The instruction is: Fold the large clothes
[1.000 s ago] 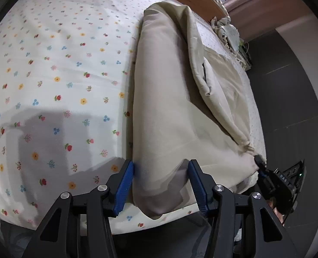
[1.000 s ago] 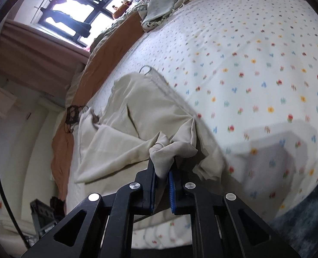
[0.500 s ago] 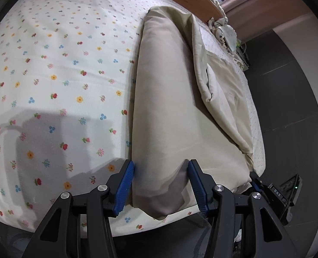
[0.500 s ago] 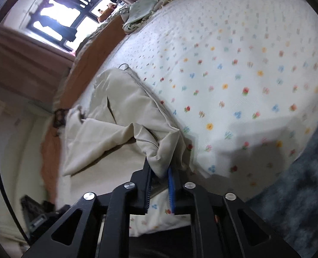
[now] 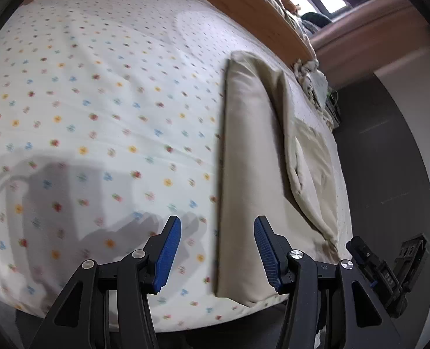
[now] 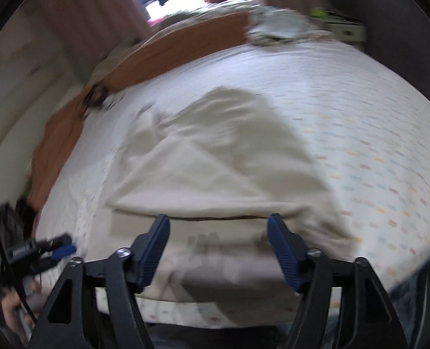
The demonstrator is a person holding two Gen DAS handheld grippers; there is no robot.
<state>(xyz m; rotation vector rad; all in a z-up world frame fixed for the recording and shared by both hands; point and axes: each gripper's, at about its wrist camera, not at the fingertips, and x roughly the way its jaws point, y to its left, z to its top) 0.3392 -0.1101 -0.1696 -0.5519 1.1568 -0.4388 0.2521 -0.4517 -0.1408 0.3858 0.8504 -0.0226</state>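
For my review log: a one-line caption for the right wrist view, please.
Right gripper, jaws just opened and empty, above a folded beige cloth garment lying on the flower-dotted white bedsheet.

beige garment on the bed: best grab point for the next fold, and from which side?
Probably the near end of the beige garment, at the corner of its long straight folded edge, coming from the bed's foot. That end lies flat by the mattress edge, and the open left claw already straddles the edge there. The open right claw could take the other near corner.

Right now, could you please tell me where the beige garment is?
In both wrist views, the beige garment lies folded on the flowered bedsheet, near the bed's front edge.
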